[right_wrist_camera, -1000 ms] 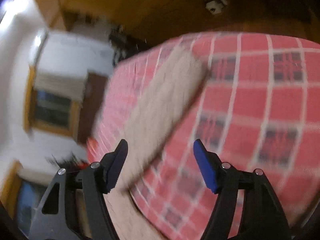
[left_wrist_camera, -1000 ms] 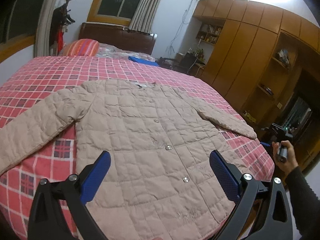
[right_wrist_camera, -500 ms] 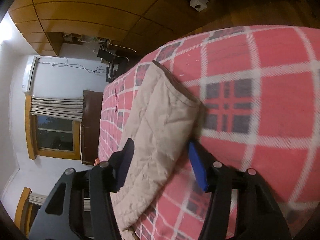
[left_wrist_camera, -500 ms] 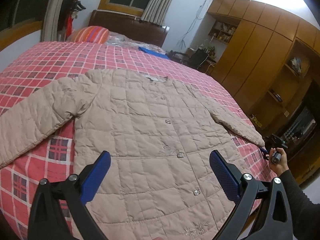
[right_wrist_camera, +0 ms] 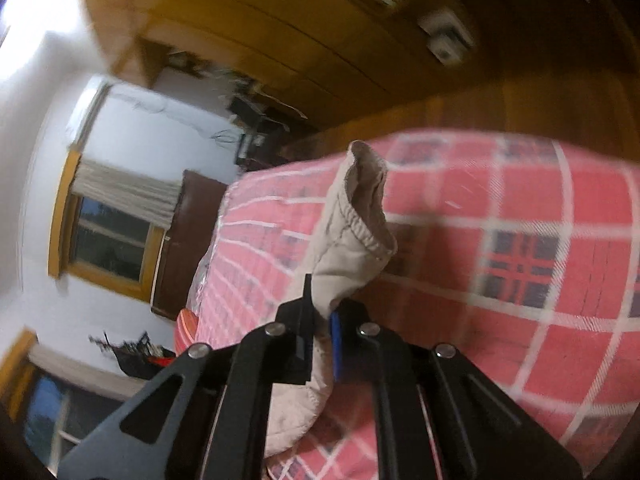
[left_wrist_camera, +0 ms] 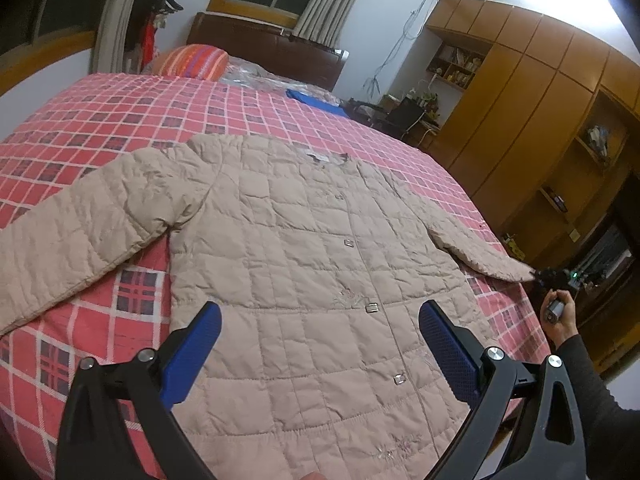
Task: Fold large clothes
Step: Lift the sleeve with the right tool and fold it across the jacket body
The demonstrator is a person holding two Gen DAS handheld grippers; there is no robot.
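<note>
A beige quilted jacket lies spread flat, front up, on the red plaid bed, both sleeves stretched out. My left gripper hovers open over the jacket's lower front with nothing between its blue pads. The right gripper is shut on the jacket's right sleeve cuff, which it holds lifted off the bedspread. In the left wrist view that gripper shows small at the sleeve's end, held by a person's hand.
A striped pillow and a blue item lie near the dark headboard. Wooden wardrobes and shelves line the right wall close to the bed's edge. A coat stand stands at the far left.
The right gripper closed on the sleeve cuff and raised it off the bed. The left gripper tilted slightly, so the jacket sits lower in its view.
</note>
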